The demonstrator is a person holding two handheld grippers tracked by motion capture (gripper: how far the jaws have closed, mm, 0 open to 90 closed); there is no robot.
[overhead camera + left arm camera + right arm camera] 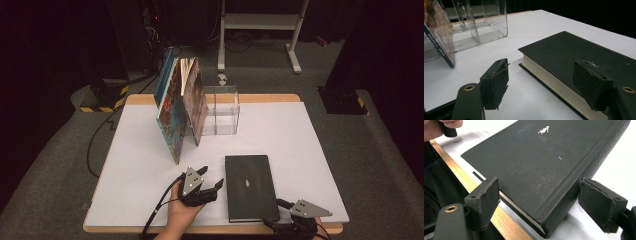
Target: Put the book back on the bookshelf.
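A black hardcover book (249,185) lies flat on the white table (140,165), near its front edge. My left gripper (212,176) sits just left of the book, open; in the left gripper view its jaws (541,75) stand wide, one pad over bare table and the other over the book's (574,47) cover by the page edge, with no contact visible. My right gripper (274,212) is at the book's near right corner. In the right gripper view its jaws (536,195) straddle that corner of the book (536,150), open, with gaps at both pads.
Two colourful books (180,107) stand leaning together at the table's middle back, beside a clear acrylic divider box (222,110). The box (481,25) and a book corner (439,37) also lie ahead of the left gripper. The wooden table edge (456,170) runs close under the right gripper.
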